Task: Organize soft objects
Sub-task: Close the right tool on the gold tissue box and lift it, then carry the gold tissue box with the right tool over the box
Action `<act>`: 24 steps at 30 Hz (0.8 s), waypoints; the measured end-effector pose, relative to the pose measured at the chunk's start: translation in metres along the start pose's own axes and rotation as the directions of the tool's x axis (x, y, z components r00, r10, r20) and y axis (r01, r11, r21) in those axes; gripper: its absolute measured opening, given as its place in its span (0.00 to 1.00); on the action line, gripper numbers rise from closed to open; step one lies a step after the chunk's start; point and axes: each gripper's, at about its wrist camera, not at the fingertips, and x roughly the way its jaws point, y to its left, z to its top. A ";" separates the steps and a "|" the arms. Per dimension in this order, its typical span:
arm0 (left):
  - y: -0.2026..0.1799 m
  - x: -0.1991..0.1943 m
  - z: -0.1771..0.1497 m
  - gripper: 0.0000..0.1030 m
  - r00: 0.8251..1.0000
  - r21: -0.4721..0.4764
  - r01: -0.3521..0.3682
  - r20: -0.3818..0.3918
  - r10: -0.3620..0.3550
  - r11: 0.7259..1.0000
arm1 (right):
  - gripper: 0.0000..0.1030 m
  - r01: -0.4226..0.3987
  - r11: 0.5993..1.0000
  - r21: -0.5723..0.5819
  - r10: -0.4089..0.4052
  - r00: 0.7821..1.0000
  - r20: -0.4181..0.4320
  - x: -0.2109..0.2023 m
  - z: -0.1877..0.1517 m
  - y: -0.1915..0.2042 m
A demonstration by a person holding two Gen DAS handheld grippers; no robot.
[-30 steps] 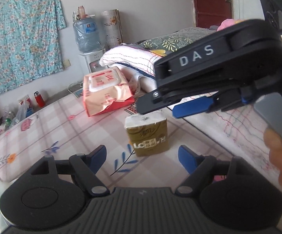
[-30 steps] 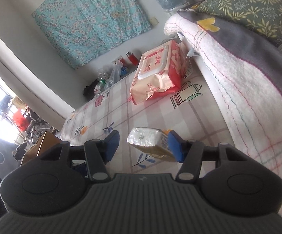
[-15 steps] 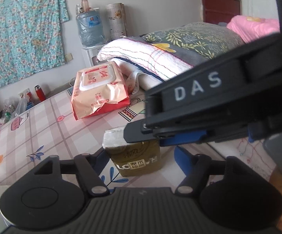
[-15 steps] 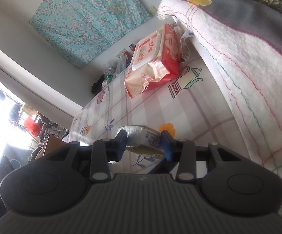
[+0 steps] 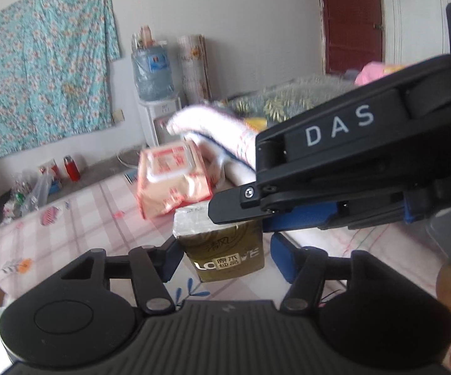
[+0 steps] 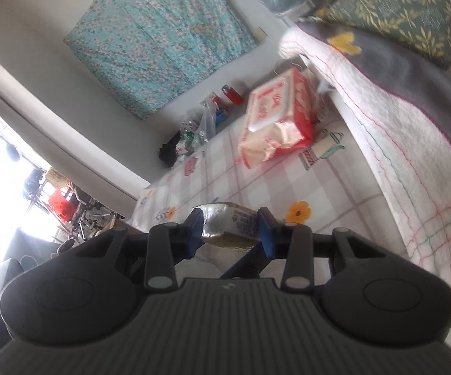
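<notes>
Tissue pack (image 6: 230,223) rose off the surface (image 6: 256,184), clenched by right gripper (image 6: 229,229); left gripper (image 5: 222,254) closing round it, not gripping. Both squeezing could crush/drop it near wipes (image 6: 275,122).

The tissue pack (image 6: 230,228) sits between the right gripper's (image 6: 230,229) fingers (image 6: 194,231) above the worktop (image 6: 256,184), the wet-wipes pack (image 6: 277,118) lies beyond them, and the folded blanket (image 6: 397,131) to their right.
</notes>
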 end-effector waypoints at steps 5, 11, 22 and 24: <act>0.014 -0.054 0.004 0.60 0.997 -0.023 -0.036 0.068 0.037 0.999 | 0.37 -0.048 0.996 -0.080 0.049 0.999 0.008 -0.029 -0.006 0.053; 0.055 -0.127 -0.007 0.61 0.983 -0.039 -0.140 0.116 0.143 0.989 | 0.38 -0.173 0.973 -0.154 0.160 0.983 -0.090 -0.030 -0.022 0.132; 0.177 -0.228 -0.065 0.60 0.937 -0.265 -0.345 -0.043 0.347 0.900 | 0.38 -0.439 0.892 -0.105 0.331 0.796 -0.507 0.068 -0.103 0.279; 0.192 -0.237 -0.075 0.60 0.933 -0.303 -0.357 -0.071 0.353 0.884 | 0.38 -0.447 0.892 -0.073 0.326 0.747 -0.579 0.084 -0.123 0.296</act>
